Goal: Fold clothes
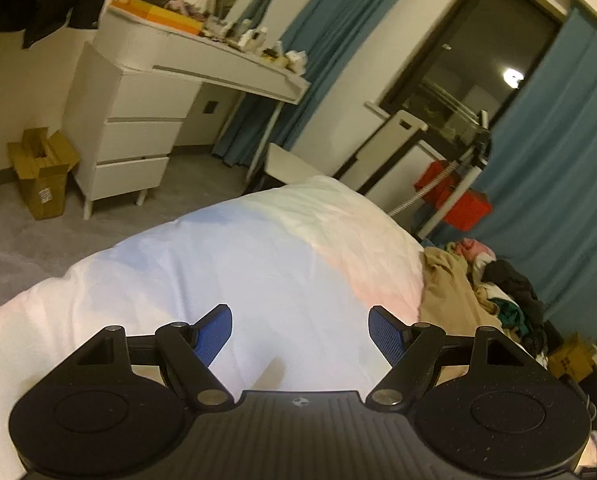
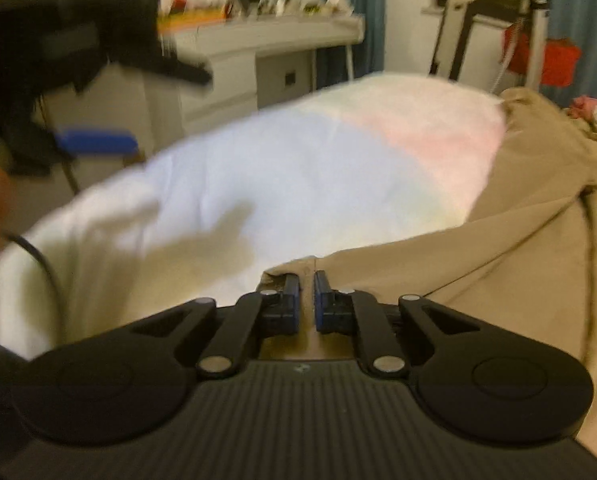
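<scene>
Right gripper [image 2: 307,296]: nearest the lens in its own view; the blue pads [image 2: 292,300] stand almost together with an edge of the tan garment [image 2: 498,248] pinched between them, so it holds the cloth.
Left gripper [image 1: 300,334]: spread wide above the bedcover, nothing between its blue pads [image 1: 214,330]. In the right wrist view it shows as a dark blurred shape at upper left, well apart from the garment.
Tan garment: lies rumpled along the right side of the bed, its near edge at the right gripper, the rest trailing away toward the far corner. Whether it is a shirt, trousers or something else I cannot tell.
Bedcover [image 1: 226,264]: pale, tinted blue and pink, mostly bare in front of both tools; this looks the likely place to spread the garment.
Clothes pile [image 1: 502,284]: mixed pink, dark and green pieces beyond the tan garment, not yet folded.
Room beyond: white dresser [image 1: 130,132] with clutter on top, blue curtains [image 1: 570,160], a cardboard box [image 1: 42,176] on the floor.
Step in hand, as I judge it: dragging the garment out onto the open bedcover to lay it flat.
Doing it well: keep the right pinch firm and low; bring the open left gripper to a second point on the same edge, well apart from the first; then pull both evenly so the cloth spreads without bunching before any fold.
Risk: a one-point pull will likely twist the fabric.
</scene>
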The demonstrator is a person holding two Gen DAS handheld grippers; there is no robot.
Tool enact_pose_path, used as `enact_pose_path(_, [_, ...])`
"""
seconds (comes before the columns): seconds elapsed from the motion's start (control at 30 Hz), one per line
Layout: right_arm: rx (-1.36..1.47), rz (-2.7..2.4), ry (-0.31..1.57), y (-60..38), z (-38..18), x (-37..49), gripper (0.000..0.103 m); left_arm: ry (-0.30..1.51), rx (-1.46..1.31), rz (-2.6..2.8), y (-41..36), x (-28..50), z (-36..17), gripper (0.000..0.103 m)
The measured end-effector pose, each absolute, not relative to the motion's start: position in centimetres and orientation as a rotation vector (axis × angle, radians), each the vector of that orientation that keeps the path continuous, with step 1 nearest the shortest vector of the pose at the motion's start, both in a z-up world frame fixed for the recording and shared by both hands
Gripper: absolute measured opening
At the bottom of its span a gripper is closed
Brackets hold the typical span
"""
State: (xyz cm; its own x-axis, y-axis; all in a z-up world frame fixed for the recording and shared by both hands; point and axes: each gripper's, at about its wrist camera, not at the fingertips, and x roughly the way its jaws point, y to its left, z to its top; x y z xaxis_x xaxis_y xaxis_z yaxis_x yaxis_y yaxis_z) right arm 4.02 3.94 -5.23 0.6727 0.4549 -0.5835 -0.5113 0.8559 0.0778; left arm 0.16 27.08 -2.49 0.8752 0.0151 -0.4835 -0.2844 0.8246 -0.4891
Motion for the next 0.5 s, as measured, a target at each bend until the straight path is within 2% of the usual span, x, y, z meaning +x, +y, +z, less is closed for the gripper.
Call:
enact_pose_path(0.17, [0.136,0.456,0.561,-2.2,-2.0,-0.4,0.008,0.499,-0.508,0.047,24.5,0.3,-2.2,0.077])
enact_pose_path(0.27, [0.257,0.402,0.562,-5.5,-1.9,-2.8,0.008,0.521,-0.448,-0.063,22.1,0.1,-2.2,0.077])
enact_pose_path(0.5, [0.367,0.429,0.751,-9.3,-3.9,-5.2,0.008,0.598,-0.288,-0.315,16.0,-1.0,-2.9,0.077])
